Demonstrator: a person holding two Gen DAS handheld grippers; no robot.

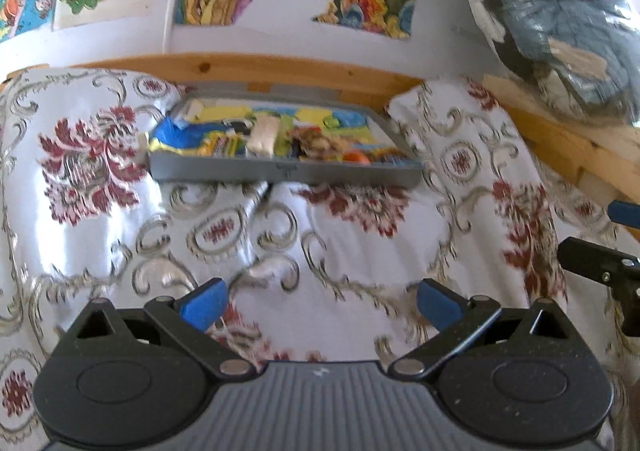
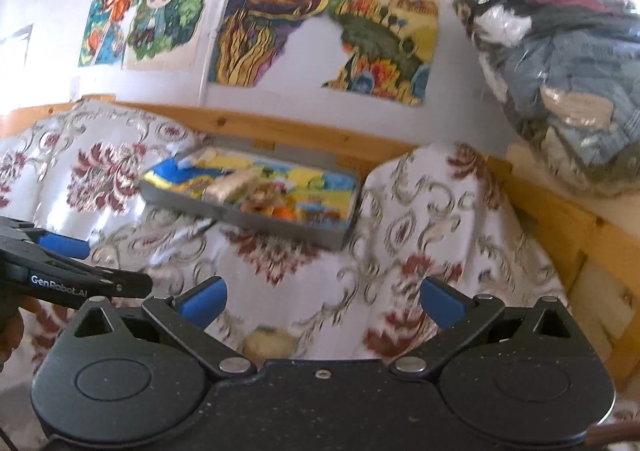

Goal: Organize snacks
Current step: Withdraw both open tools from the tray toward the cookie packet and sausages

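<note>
With both the left gripper [image 1: 322, 305] and right gripper [image 2: 323, 301] spread wide and empty, well short of the grey snack tray [image 1: 280, 170], I would approach level and pick one packet.

Black left gripper [image 1: 322, 305] and right gripper [image 2: 323, 301], blue-tipped jaws.
</note>
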